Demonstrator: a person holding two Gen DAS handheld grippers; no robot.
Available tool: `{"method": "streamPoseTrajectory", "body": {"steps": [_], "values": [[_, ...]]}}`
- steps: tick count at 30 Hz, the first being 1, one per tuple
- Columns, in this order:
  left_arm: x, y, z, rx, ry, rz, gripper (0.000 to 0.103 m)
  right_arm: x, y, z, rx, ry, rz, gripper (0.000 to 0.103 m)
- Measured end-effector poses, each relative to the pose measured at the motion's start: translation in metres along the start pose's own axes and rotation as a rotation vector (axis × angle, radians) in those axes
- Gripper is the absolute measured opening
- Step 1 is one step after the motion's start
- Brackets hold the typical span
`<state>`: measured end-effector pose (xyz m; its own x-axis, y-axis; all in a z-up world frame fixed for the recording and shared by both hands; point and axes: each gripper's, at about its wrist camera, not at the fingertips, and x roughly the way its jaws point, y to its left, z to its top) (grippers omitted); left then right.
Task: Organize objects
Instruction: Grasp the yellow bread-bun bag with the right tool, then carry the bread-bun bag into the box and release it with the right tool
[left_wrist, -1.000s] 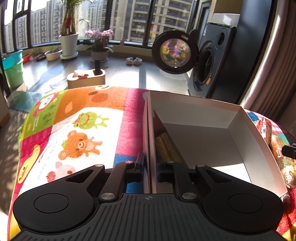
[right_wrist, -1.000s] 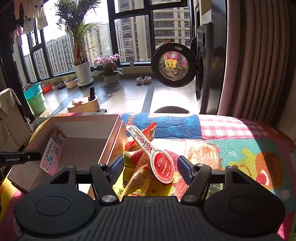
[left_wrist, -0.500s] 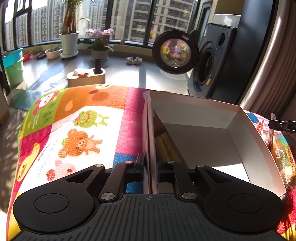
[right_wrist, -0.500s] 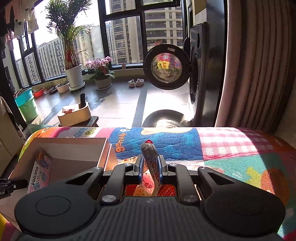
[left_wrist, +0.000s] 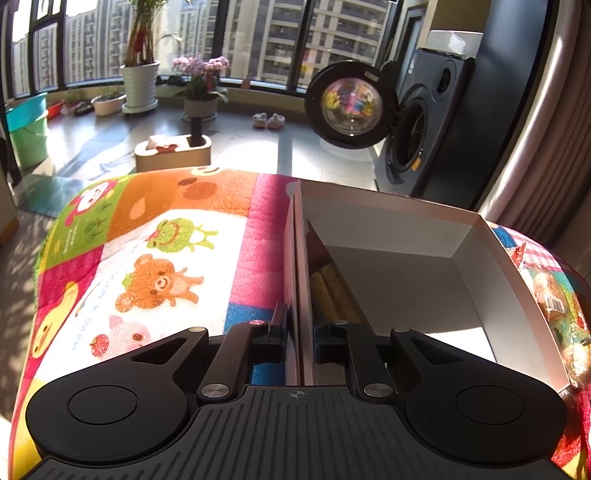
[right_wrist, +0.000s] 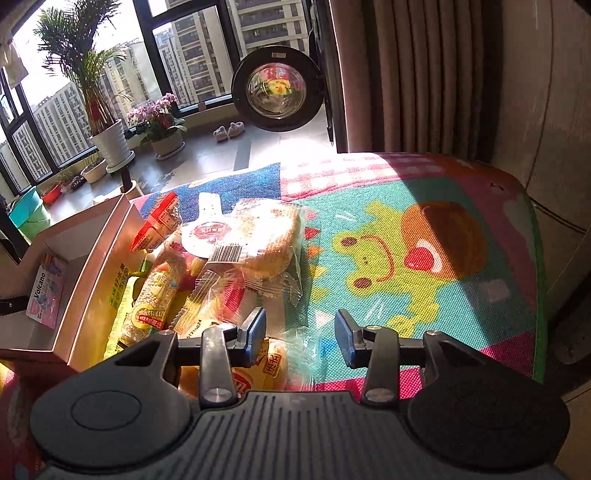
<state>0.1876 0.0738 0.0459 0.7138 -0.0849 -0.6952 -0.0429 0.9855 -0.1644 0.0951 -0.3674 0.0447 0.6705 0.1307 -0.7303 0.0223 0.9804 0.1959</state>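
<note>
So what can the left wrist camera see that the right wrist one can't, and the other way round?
Only the left wrist view shows the left gripper clamped on the wall of the box, and the yellow packets inside.

Only the right wrist view shows the open right gripper above the snack pile, and the pink Volcano packet in the box.

Both show the box, the cartoon mat and the open washer door.

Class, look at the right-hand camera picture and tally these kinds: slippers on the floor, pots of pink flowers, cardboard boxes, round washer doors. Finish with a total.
Slippers: 2
Pot of pink flowers: 1
Box: 1
Washer door: 1
Total: 5
</note>
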Motion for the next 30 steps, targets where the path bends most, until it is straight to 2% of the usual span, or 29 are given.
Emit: {"method": "streamPoseTrajectory", "body": {"steps": [3, 4, 6, 10, 13, 17, 23, 26, 30], "values": [[-0.001, 0.000, 0.000, 0.001, 0.000, 0.002, 0.014, -0.013, -0.001, -0.012, 0.012, 0.025, 0.050, 0.052], [0.000, 0.000, 0.000, 0.001, 0.000, 0.002, 0.014, -0.017, -0.001, -0.015, 0.021, 0.027, 0.080, 0.059], [0.000, -0.001, -0.001, 0.001, 0.000, 0.003, 0.014, -0.029, 0.000, -0.022, 0.019, 0.016, 0.130, 0.062], [-0.001, -0.001, -0.001, 0.004, 0.000, 0.006, 0.014, -0.050, 0.021, -0.029, -0.118, -0.054, 0.144, 0.073], [-0.001, -0.001, -0.001, 0.004, 0.000, 0.005, 0.014, -0.061, 0.046, -0.037, -0.272, -0.068, 0.177, 0.082], [-0.001, -0.001, -0.001, 0.002, 0.000, 0.005, 0.014, -0.063, 0.076, -0.059, -0.480, -0.065, 0.146, 0.084], [-0.001, 0.000, -0.001, 0.003, 0.000, 0.005, 0.014, -0.049, 0.067, -0.063, -0.404, -0.004, 0.107, 0.086], [-0.001, -0.001, -0.001, 0.001, 0.000, 0.004, 0.014, -0.048, 0.063, -0.068, -0.372, 0.040, 0.134, 0.090], [-0.001, -0.001, -0.001, -0.001, -0.001, 0.004, 0.014, -0.050, 0.083, -0.082, -0.442, 0.055, 0.132, 0.093]]}}
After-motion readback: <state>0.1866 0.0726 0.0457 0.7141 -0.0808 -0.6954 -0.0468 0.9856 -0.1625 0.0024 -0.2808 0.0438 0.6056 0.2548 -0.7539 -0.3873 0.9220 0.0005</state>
